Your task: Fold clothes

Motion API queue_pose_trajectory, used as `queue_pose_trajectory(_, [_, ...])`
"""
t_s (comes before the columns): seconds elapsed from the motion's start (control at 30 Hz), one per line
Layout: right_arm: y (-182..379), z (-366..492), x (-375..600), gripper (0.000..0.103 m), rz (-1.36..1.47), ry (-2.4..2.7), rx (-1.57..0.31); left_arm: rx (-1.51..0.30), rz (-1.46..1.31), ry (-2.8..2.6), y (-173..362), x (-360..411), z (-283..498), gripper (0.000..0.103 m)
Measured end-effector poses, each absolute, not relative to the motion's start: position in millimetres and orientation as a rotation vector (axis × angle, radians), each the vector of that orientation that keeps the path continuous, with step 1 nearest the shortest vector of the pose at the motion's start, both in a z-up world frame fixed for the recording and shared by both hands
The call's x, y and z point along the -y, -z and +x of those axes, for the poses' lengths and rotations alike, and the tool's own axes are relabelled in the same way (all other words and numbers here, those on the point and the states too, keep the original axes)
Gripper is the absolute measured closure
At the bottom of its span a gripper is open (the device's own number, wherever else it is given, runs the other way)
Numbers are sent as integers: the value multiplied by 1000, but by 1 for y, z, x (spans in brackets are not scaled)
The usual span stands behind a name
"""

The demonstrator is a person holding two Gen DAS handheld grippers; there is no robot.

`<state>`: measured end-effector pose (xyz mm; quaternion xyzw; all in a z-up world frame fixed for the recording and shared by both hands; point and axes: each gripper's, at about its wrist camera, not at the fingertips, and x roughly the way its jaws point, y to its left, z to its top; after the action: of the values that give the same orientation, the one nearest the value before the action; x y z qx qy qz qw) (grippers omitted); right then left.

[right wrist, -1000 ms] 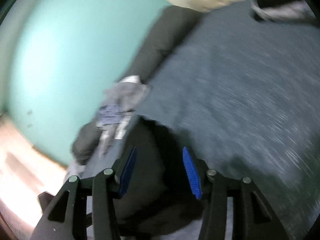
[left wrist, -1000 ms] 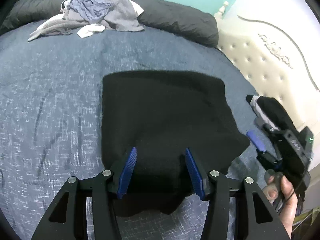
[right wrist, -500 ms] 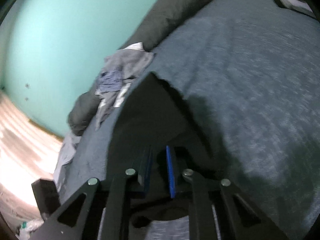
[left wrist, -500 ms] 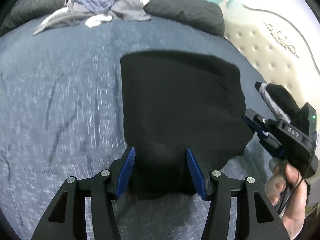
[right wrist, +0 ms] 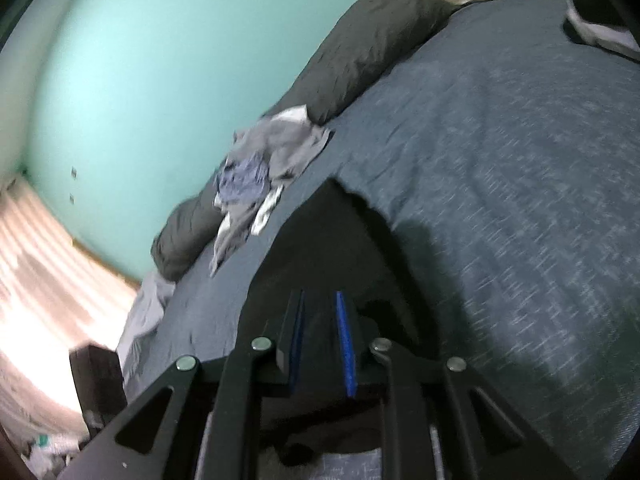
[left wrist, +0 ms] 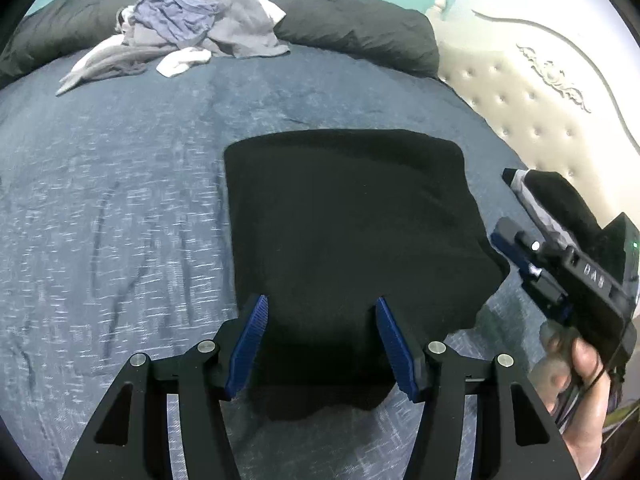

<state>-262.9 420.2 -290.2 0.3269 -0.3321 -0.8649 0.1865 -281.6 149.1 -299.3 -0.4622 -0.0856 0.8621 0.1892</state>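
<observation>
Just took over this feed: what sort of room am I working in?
Most likely a bedroom: a bed with a blue bedspread, a tufted headboard, and a pile of unfolded clothes near the dark pillows.

Bedroom, seemingly: bed (left wrist: 120,168), tufted headboard (left wrist: 520,112)

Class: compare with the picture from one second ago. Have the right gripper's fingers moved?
Yes. The right gripper has narrowed from wide open to nearly shut, over the near edge of the black garment on the blue bedspread.
</observation>
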Motion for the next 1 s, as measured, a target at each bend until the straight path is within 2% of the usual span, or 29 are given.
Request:
queue_pose_trajectory(0.07, [299,-267,-417,87,999,2429,918,234,-1327,-2415,305,-154,-281,42])
queue_pose_trajectory(0.13, [310,-273,-422,92,1055,2431,947,236,-1347,-2406,313,-156,-280,42])
queue_pose_trajectory(0.27, [316,-276,-433,93,1107,2479,970,248,-1357,-2396,306,-156,-284,42])
queue_pose_trajectory(0.47, [304,-272,-448,93,1045,2423,1069,234,-1297,-2424,273,-151,-300,42])
queue_pose_trajectory(0.53, [296,-275,-449,87,1031,2384,1068,230,-1286,-2424,267,-151,-309,42])
queue_pose_trajectory(0.6, [287,-279,-448,87,1028,2349,1062,226,-1277,-2420,262,-151,-319,42])
queue_pose_trajectory(0.73, [271,-302,-433,87,1053,2343,984,211,-1293,-2404,264,-153,-341,42])
queue_pose_trajectory(1.0, [260,-357,-391,87,1209,2353,682,204,-1316,-2398,279,-153,-361,42])
